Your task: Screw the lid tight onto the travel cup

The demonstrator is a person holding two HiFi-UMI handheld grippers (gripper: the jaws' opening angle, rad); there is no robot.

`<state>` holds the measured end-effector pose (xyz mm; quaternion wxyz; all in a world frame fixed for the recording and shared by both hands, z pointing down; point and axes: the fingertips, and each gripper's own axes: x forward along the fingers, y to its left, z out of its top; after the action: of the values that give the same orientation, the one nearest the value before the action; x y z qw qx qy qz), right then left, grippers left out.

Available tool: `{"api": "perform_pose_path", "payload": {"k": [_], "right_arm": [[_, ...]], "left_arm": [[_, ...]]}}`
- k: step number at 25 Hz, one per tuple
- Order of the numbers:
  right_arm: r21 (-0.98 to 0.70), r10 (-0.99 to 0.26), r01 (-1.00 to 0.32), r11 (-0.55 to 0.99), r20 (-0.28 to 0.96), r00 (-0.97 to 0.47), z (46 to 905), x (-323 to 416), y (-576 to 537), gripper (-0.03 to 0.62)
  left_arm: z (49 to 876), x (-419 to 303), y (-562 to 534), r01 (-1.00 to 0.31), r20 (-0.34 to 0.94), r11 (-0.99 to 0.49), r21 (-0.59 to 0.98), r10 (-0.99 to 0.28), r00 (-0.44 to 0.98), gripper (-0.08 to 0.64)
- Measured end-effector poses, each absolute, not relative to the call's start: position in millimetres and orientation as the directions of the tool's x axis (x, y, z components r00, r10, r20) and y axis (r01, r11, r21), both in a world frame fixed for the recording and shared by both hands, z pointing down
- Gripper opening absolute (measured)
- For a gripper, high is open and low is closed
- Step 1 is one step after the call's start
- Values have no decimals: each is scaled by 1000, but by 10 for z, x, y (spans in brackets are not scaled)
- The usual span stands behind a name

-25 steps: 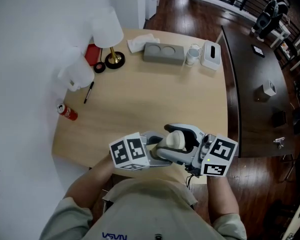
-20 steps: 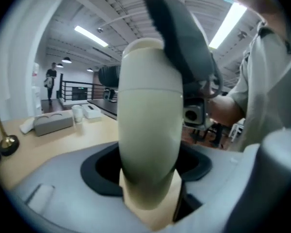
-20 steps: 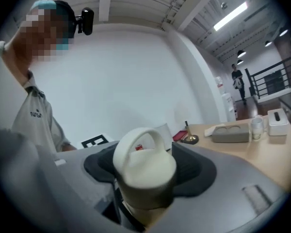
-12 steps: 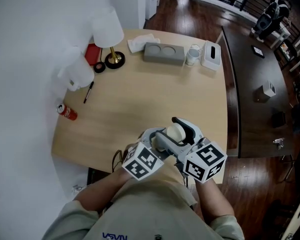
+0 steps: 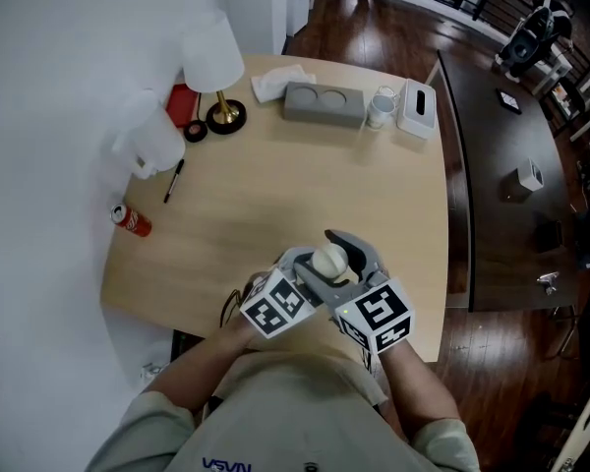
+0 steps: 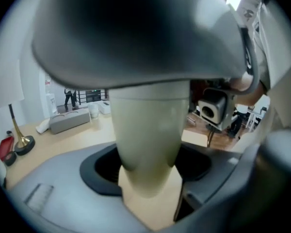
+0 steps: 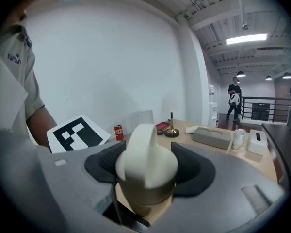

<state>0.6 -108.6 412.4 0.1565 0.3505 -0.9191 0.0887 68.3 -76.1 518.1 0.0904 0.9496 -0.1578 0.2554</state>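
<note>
A cream travel cup (image 5: 328, 260) with its lid on is held between my two grippers above the near edge of the wooden table (image 5: 275, 195). In the left gripper view the cup's tapered body (image 6: 148, 135) fills the gap, and my left gripper (image 6: 148, 176) is shut on it with its black pads against the sides. In the right gripper view the cream lid (image 7: 148, 159) with its loop handle sits between the dark pads, with my right gripper (image 7: 150, 174) shut on it. From the head view, the left gripper (image 5: 310, 271) and the right gripper (image 5: 349, 256) meet at the cup.
At the table's far side stand a lamp with a brass foot (image 5: 216, 77), a grey two-hole holder (image 5: 322, 104), a small white cup (image 5: 379, 106) and a tissue box (image 5: 415, 108). A red can (image 5: 133, 220) and a pen (image 5: 175, 181) lie at the left. A dark table (image 5: 501, 165) stands to the right.
Both grippers have dropped with the cup and turned; their marker cubes have swung nearer my body and closer together. The cup stays gripped between them.
</note>
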Motion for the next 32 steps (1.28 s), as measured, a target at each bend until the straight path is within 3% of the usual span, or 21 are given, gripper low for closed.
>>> {"api": "perform_pose_path", "payload": {"k": [12, 21, 25, 29, 32], "right_arm": [[-20, -640, -707, 707, 408, -651, 4782, 245, -1243, 290], [-1, -673, -751, 661, 444, -592, 4977, 451, -1197, 290], [-9, -691, -771, 636, 438, -575, 5047, 556, -1174, 290], [-15, -703, -779, 626, 422, -573, 5056, 586, -1162, 290], [-24, -695, -777, 629, 430, -576, 5089, 588, -1103, 290]], "left_arm": [[5619, 356, -897, -425, 543, -888, 174, -274, 794, 328], [5663, 211, -863, -462, 529, -858, 225, -291, 797, 268], [5648, 220, -833, -464, 520, -853, 237, -292, 803, 195], [5639, 245, -752, -449, 517, -863, 232, -281, 809, 30], [5655, 187, -700, -472, 521, -851, 232, -301, 799, 2]]}}
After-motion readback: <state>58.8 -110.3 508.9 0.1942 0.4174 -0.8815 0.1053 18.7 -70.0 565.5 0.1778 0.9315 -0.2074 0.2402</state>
